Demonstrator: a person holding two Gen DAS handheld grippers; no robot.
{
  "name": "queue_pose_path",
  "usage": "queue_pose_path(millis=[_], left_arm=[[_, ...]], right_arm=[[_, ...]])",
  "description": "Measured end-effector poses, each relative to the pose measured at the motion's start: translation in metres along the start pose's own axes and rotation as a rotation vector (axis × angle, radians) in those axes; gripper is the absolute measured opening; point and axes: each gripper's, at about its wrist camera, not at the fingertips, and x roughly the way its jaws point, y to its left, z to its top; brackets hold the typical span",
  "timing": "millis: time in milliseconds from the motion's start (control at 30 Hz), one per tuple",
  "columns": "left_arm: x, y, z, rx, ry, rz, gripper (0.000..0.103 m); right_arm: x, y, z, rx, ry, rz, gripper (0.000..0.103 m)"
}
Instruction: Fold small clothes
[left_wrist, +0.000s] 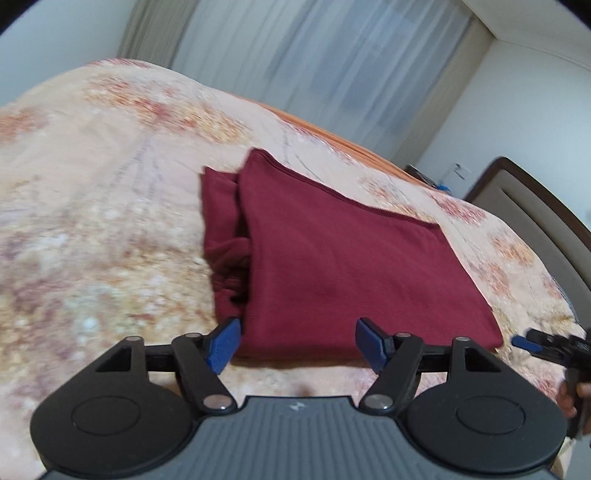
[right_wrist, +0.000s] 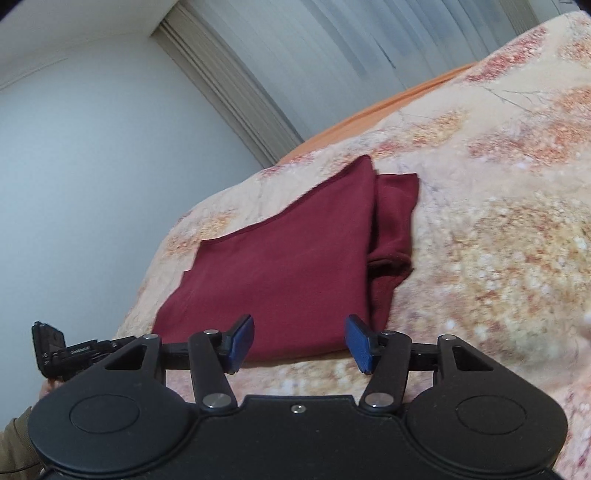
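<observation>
A dark red garment (left_wrist: 332, 258) lies folded into a rough rectangle on the floral bedspread (left_wrist: 92, 221), with bunched layers showing along its left side. My left gripper (left_wrist: 297, 345) is open and empty, just short of the garment's near edge. In the right wrist view the same garment (right_wrist: 288, 269) lies ahead, bunched layers on its right side. My right gripper (right_wrist: 299, 343) is open and empty, its blue pads (right_wrist: 242, 341) at the garment's near edge. The right gripper also shows at the right edge of the left wrist view (left_wrist: 546, 345).
The bedspread (right_wrist: 498, 240) covers the whole bed, with an orange sheet edge (right_wrist: 369, 118) at the far side. A padded headboard (left_wrist: 535, 214) stands at the right. Curtains (left_wrist: 332, 55) and a white wall (right_wrist: 92, 166) lie beyond the bed.
</observation>
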Motion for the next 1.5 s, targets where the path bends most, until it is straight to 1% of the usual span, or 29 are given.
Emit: queue_pose_path(millis=[67,100,167,233,367,467,533,600,700,767,867,933,1033,1100,1200,1300,1433,1467,1500], left_arm=[[-0.005,0.002,0.001,-0.021,-0.014,0.003,0.074],[-0.007,0.003,0.001,-0.032,-0.018,0.006,0.074],[-0.008,0.004,0.002,-0.040,-0.023,0.019,0.074],[-0.008,0.003,0.002,-0.040,-0.025,0.038,0.075],[-0.009,0.003,-0.001,-0.034,-0.035,0.054,0.083],[-0.007,0.005,-0.005,-0.027,-0.035,0.065,0.085],[-0.006,0.007,-0.007,-0.018,-0.031,0.072,0.087],[-0.006,0.008,-0.009,-0.005,-0.028,0.077,0.091],[-0.005,0.010,-0.011,0.017,-0.025,0.078,0.092],[-0.005,0.013,-0.010,0.010,-0.031,0.075,0.092],[-0.002,0.023,-0.003,-0.027,-0.058,0.065,0.090],[0.003,0.032,0.008,-0.070,-0.067,0.047,0.089],[0.018,0.046,0.023,-0.142,-0.056,-0.031,0.085],[0.033,0.054,0.032,-0.190,-0.033,-0.066,0.079],[0.056,0.064,0.039,-0.224,-0.004,-0.041,0.072],[0.074,0.070,0.041,-0.245,0.020,-0.052,0.070],[0.091,0.079,0.044,-0.322,0.010,-0.111,0.069],[0.095,0.081,0.045,-0.343,0.004,-0.127,0.066],[0.098,0.082,0.047,-0.359,0.002,-0.138,0.061]], right_arm=[[0.000,0.015,-0.005,-0.026,0.004,0.019,0.069],[0.001,0.022,-0.007,-0.040,0.010,0.031,0.070],[0.002,0.037,-0.014,-0.081,0.031,0.054,0.077],[0.007,0.052,-0.023,-0.138,0.064,0.062,0.080],[0.016,0.075,-0.042,-0.225,0.126,0.044,0.087],[0.021,0.088,-0.051,-0.253,0.139,0.046,0.092],[0.021,0.097,-0.054,-0.271,0.135,0.049,0.094],[0.024,0.107,-0.055,-0.292,0.131,0.050,0.096],[0.030,0.119,-0.058,-0.316,0.127,0.049,0.097],[0.034,0.122,-0.061,-0.320,0.130,0.051,0.097],[0.041,0.126,-0.065,-0.334,0.143,0.044,0.097],[0.044,0.130,-0.068,-0.348,0.150,0.042,0.097],[0.045,0.133,-0.069,-0.360,0.150,0.042,0.096],[0.045,0.132,-0.069,-0.361,0.150,0.048,0.095],[0.044,0.132,-0.066,-0.368,0.147,0.064,0.090],[0.042,0.131,-0.063,-0.374,0.132,0.076,0.088],[0.042,0.129,-0.056,-0.366,0.109,0.073,0.087],[0.042,0.128,-0.053,-0.360,0.100,0.072,0.087],[0.043,0.128,-0.051,-0.353,0.091,0.073,0.086]])
